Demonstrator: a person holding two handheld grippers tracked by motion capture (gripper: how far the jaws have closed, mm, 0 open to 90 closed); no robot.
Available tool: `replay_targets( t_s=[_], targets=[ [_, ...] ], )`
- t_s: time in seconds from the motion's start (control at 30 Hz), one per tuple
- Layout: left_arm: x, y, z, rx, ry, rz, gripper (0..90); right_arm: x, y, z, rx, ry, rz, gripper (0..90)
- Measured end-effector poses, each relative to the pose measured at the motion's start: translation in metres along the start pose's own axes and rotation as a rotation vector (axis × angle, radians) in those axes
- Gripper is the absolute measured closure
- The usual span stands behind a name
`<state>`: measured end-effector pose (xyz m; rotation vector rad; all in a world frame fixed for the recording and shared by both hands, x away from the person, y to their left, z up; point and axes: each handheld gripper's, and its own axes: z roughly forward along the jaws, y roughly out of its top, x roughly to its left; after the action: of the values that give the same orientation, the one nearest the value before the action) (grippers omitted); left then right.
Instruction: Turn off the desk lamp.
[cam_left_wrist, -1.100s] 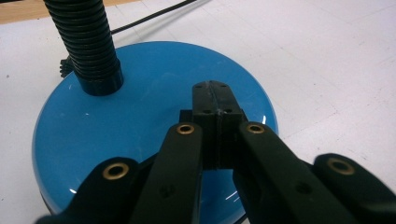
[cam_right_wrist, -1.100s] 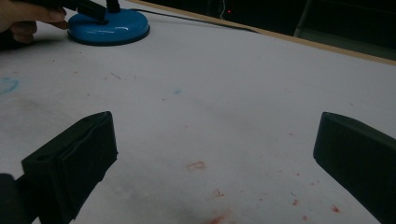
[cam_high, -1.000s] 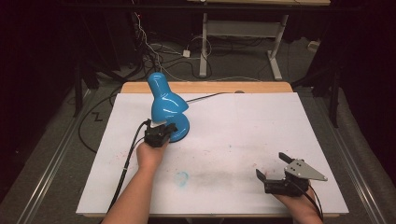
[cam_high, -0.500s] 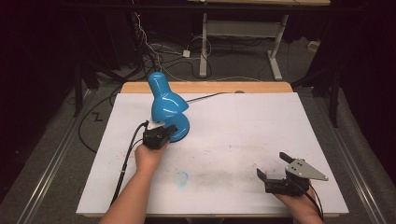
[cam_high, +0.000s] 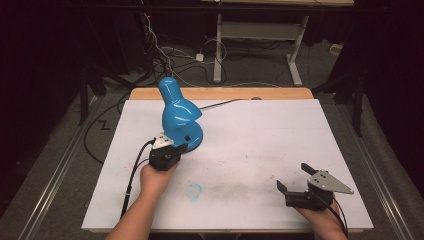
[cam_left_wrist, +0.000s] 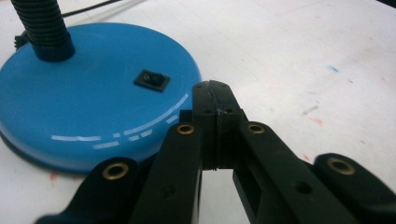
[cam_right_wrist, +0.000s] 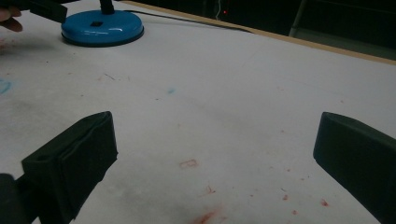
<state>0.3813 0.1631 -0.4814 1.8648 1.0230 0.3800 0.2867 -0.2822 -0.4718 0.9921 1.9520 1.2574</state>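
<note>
Blue desk lamp (cam_high: 179, 112): upright on far-left of white worktop (cam_high: 260, 150), round base flat, black switch (cam_left_wrist: 152, 80) on top | my left hand-held gripper (cam_high: 167, 152): jaws closed on nothing, tips at base's near rim | my right hand-held gripper (cam_high: 300, 185): jaws wide apart, empty, near-right, well apart from lamp.

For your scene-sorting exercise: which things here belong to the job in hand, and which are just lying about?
In the job:
lamp
switch
left gripper, shut beside the lamp base

Lying about:
right gripper, open, idle
blue scribble
red stains
</note>
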Motion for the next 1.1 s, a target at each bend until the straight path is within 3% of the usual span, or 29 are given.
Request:
replay_targets(
  t_s=[0.43,0.6,0.7,0.93,1.1],
  targets=[
    [-0.022,-0.031,-0.046,0.008,-0.047,0.018,88.1,0.001,0.0,-0.002,-0.003,-0.005,-0.004,0.4],
    [-0.025,-0.047,-0.062,0.016,-0.032,0.028,88.0,0.002,-0.001,-0.003,0.002,-0.007,-0.005,0.4],
    [-0.025,-0.056,-0.072,-0.013,-0.02,0.015,88.0,0.002,-0.001,-0.004,0.001,-0.009,-0.006,0.4],
    [-0.025,-0.057,-0.075,-0.036,-0.018,0.02,87.2,0.003,0.0,-0.003,0.003,-0.011,-0.01,0.4],
    [-0.024,-0.058,-0.07,-0.005,-0.006,0.043,72.4,0.004,-0.001,-0.003,0.004,-0.009,-0.012,0.4]
  ],
)
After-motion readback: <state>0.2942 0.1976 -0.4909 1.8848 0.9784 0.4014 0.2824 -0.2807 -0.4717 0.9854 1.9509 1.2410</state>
